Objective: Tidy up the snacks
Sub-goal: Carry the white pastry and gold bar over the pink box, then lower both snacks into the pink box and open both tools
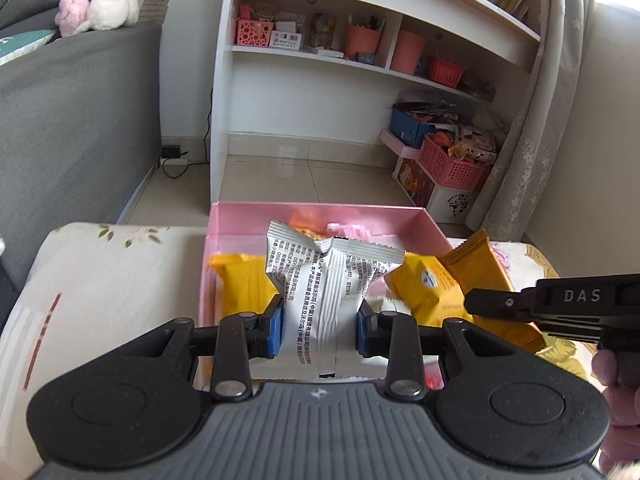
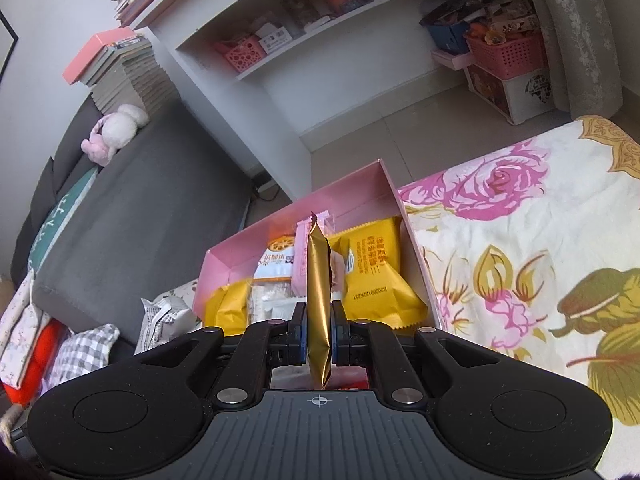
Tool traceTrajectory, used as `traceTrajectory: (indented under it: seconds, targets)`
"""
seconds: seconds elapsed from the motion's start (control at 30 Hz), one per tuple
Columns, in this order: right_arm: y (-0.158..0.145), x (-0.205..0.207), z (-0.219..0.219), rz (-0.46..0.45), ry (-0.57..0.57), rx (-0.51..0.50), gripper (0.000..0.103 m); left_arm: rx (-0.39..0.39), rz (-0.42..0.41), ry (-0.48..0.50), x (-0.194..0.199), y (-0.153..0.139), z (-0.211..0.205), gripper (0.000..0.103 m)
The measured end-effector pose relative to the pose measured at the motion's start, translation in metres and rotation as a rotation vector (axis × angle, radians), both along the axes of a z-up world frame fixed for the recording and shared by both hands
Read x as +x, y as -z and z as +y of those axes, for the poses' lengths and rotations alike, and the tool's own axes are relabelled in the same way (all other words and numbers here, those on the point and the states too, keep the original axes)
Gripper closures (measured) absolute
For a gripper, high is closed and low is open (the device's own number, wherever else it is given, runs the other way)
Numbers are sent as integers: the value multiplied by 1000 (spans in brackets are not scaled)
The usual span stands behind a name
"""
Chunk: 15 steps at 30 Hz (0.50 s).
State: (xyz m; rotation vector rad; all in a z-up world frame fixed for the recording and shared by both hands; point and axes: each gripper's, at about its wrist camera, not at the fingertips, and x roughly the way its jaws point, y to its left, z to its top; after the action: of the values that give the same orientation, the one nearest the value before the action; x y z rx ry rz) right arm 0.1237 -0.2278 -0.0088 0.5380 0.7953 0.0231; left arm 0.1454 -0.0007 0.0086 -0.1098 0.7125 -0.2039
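The left tongs (image 1: 320, 330) are clamped on a white snack packet (image 1: 332, 280) printed with black text, its body crumpled between the blue pads. In the left wrist view the packet fills the middle of the frame, held over the near part of the pink box (image 1: 320, 216), which sits in the centre on a flower-printed cloth (image 1: 100, 280). Yellow packets (image 1: 246, 284) lie inside the box to either side of the white one.

At the right edge of that view the right tongs (image 1: 486, 300) reach in, gripping a gold packet (image 1: 488, 276) that slants up toward the box's right wall.

In the right wrist view the right tongs (image 2: 319, 334) are closed on the same gold packet (image 2: 318, 292), seen edge-on and standing upright in the centre of the frame, in front of the pink box (image 2: 248, 248). Behind it the box holds a large yellow packet (image 2: 376, 272), a pink wrapper (image 2: 302, 264) and an orange-and-white packet (image 2: 276, 260). The white packet (image 2: 164, 320) shows at lower left, beside the box's left corner. A rose-patterned cloth (image 2: 520, 240) fills the right side of the frame.
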Motion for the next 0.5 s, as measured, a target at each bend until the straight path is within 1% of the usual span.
traceTrajectory:
  seconds: [0.27,0.37,0.5]
  targets:
    - [16,36,2,7,-3,-8,94,2,4,-28,30,18,-6,72]
    - [21,44,3,8,-9,-14,93,21,-2,-50,38,22,-6,72]
    - [26,52,5,14,-4,-23,93,62,-39,-86,44,21,-7,72]
